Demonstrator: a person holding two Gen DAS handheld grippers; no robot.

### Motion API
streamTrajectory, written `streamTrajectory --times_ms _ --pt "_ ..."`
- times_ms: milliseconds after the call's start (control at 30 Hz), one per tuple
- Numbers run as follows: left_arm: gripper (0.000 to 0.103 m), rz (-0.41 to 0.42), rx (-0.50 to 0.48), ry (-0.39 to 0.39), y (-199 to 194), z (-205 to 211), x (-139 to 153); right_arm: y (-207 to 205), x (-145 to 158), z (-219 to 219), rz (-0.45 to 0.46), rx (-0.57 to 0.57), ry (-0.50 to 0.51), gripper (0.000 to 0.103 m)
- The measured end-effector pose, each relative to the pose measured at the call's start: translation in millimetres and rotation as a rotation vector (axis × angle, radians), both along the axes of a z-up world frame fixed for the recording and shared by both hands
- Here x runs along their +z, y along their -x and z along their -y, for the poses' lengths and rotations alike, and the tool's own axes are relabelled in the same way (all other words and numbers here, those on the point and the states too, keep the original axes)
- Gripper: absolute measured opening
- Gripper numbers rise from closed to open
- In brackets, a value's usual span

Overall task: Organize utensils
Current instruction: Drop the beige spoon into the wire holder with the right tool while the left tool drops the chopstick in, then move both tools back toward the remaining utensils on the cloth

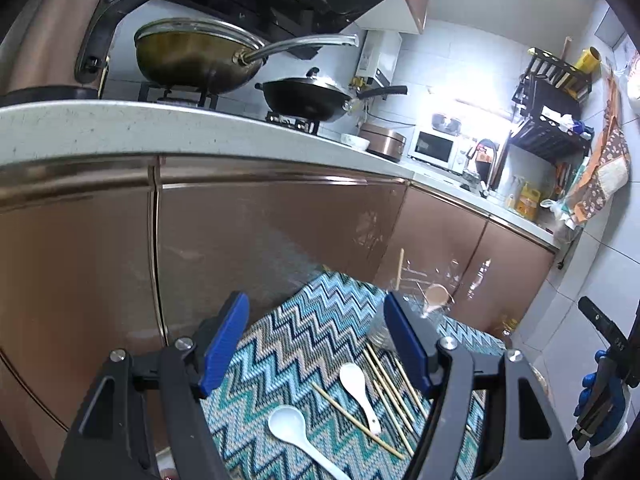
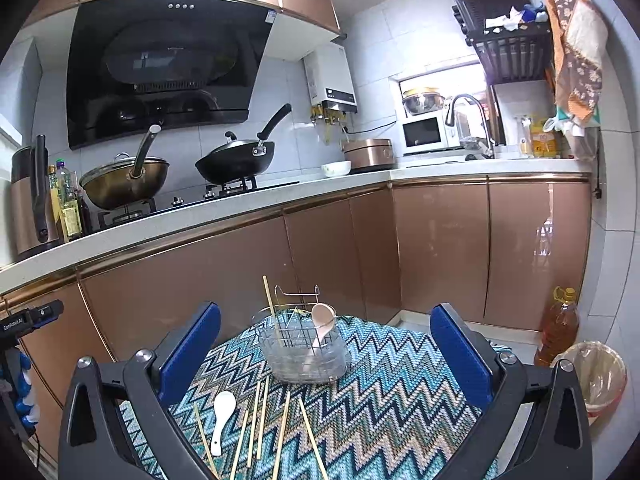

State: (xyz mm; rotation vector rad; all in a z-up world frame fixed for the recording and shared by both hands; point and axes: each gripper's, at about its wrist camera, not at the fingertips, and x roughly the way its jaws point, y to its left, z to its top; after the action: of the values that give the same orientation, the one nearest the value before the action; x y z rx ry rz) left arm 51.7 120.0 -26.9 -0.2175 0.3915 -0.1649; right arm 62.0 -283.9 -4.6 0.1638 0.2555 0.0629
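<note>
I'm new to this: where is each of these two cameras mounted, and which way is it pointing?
Left wrist view: sits on the left gripper, looking along its open blue fingers at two white spoons and chopsticks on the zigzag cloth; a blue-gloved hand shows at right.
Right wrist view: sits on the right gripper, open, facing the utensil holder and cabinets.
Both share the cloth, chopsticks, holder and stove.

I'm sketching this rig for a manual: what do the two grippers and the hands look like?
Both the left gripper and the right gripper have black angular frames with silver bolts and flat blue finger pads. The hand wears a blue glove. White lettering marks the left gripper's black body in the right wrist view.
</note>
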Motion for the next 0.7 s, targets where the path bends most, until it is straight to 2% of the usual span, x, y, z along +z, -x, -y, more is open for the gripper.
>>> streamTrajectory --times_ms 167,433,700 --pt "0.069 -0.026 -0.029 0.011 12.4 -1.5 -9.5 21.4 0.7 0.6 0.03 -0.011 0.02 0.103" --pt "0.069 -0.057 -0.029 0.037 20.9 -13.9 -13.3 34.4 0.0 -10.4 0.01 0.04 0.033 0.103" --pt "0.069 -0.108 -0.03 0.037 20.0 -19.8 -29.9 17.0 -18.3 -20.9 -0.136 0.04 0.062 0.103"
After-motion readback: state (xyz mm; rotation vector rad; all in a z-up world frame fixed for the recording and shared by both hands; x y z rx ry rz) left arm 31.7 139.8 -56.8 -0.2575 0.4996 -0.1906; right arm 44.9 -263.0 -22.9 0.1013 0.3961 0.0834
